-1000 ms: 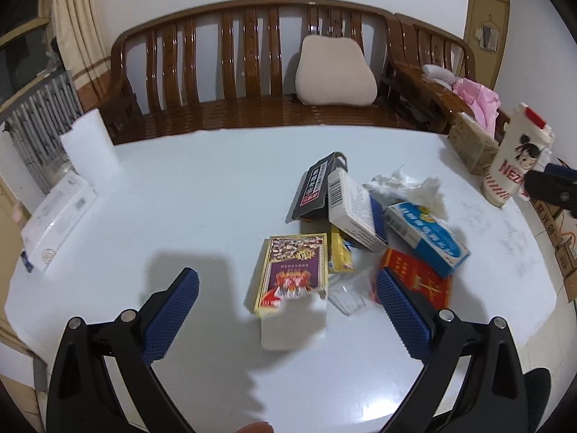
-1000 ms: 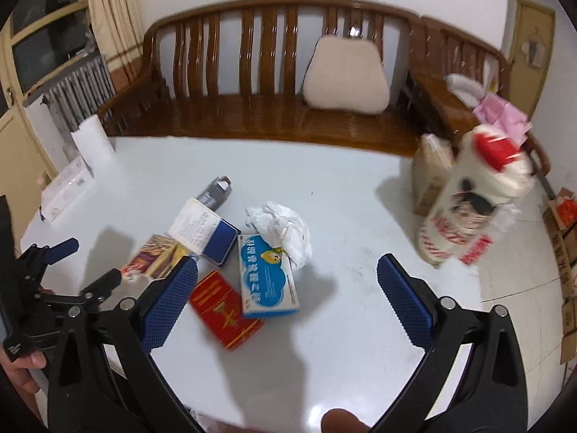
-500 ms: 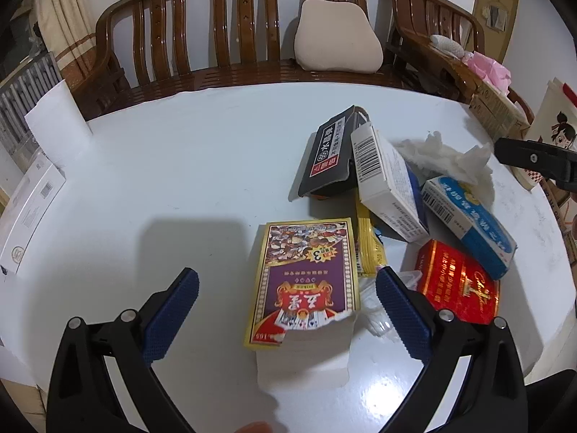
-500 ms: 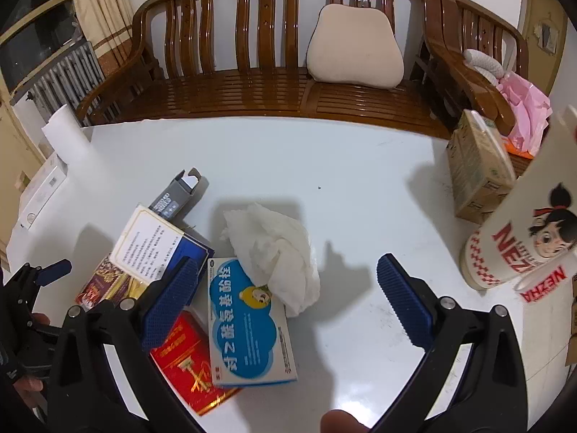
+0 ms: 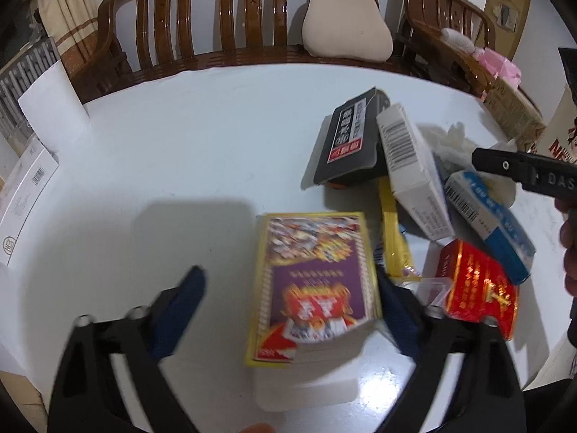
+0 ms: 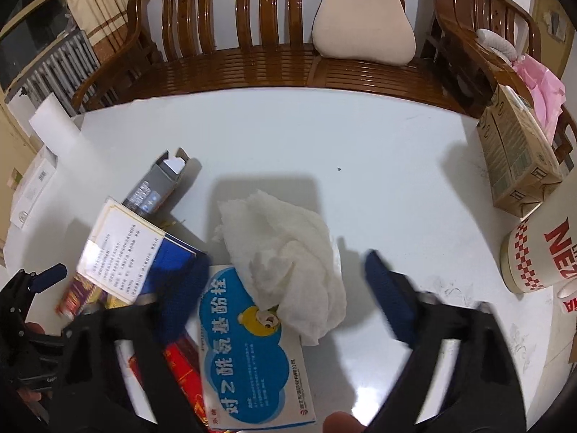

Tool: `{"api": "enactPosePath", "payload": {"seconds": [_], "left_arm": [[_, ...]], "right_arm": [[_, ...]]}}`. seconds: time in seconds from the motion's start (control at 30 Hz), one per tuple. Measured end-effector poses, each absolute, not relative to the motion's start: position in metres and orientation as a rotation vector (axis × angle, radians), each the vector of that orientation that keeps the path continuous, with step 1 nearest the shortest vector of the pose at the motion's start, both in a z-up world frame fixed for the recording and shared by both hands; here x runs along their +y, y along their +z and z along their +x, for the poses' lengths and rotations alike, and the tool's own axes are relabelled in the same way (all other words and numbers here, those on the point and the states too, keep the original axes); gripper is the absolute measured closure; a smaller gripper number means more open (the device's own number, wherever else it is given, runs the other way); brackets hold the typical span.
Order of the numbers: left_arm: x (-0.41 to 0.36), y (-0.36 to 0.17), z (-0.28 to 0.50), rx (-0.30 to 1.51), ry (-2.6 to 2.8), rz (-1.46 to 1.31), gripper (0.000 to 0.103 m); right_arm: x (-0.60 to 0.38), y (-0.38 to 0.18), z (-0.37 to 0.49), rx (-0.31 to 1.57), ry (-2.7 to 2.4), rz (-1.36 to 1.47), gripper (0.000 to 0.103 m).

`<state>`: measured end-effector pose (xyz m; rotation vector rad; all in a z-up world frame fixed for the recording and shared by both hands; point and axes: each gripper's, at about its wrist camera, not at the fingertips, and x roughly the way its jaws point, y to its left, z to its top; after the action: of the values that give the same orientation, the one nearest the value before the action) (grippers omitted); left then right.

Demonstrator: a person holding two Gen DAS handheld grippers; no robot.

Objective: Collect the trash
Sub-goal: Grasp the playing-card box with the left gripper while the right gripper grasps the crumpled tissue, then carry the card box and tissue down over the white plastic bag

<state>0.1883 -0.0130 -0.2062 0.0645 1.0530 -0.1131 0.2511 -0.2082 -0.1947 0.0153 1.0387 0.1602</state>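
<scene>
Purple-yellow box flat on white bench, at 9 o'clock edge of trash pile. Left tool straddles it, jaws closing, left pad clear of box. Crumpled tissue lies on blue-white box, between closing right tool jaws, no contact visible. Red pack at 3 o'clock of purple-yellow box.

White table — far and left stretches bare up to the wooden bench, open for passage. Right-centre blocked by a touching heap: purple-and-yellow box, black box, white barcode box, red pack, blue-and-white box with crumpled tissue partly on it. Right edge hemmed by a brown carton and a red-and-white printed tub — a bare strip lies between these and the tissue
</scene>
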Motion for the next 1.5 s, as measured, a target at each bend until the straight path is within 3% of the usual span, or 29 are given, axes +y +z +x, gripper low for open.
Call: {"api": "enactPosePath", "payload": {"seconds": [0.03, 0.07, 0.17, 0.23, 0.4, 0.47, 0.63, 1.03, 1.5], "left_arm": [[-0.013, -0.206, 0.188, 1.051, -0.121, 0.059, 0.028], [-0.014, -0.205, 0.187, 1.051, -0.129, 0.056, 0.031], [-0.013, -0.206, 0.186, 1.050, -0.136, 0.053, 0.035], [-0.010, -0.207, 0.186, 1.052, -0.136, 0.049, 0.044], [-0.006, -0.205, 0.184, 1.050, -0.140, 0.027, 0.044], [-0.004, -0.202, 0.182, 1.036, -0.133, 0.018, 0.044], [0.000, -0.197, 0.180, 1.027, -0.139, -0.001, 0.045], [0.004, -0.177, 0.172, 0.984, -0.137, -0.011, 0.045], [-0.002, -0.124, 0.143, 0.890, -0.140, 0.012, 0.045]], "right_arm": [[-0.208, -0.197, 0.252, 1.054, 0.169, 0.015, 0.045], [-0.207, -0.200, 0.253, 1.060, 0.175, 0.016, 0.047], [-0.206, -0.204, 0.253, 1.064, 0.175, 0.011, 0.047], [-0.205, -0.204, 0.254, 1.062, 0.177, 0.014, 0.051], [-0.206, -0.206, 0.256, 1.061, 0.185, 0.021, 0.065], [-0.208, -0.204, 0.257, 1.060, 0.178, 0.021, 0.079], [-0.208, -0.204, 0.259, 1.053, 0.151, 0.005, 0.088], [-0.212, -0.189, 0.252, 1.011, 0.150, 0.017, 0.090], [-0.214, -0.126, 0.221, 0.916, 0.158, 0.032, 0.091]]}}
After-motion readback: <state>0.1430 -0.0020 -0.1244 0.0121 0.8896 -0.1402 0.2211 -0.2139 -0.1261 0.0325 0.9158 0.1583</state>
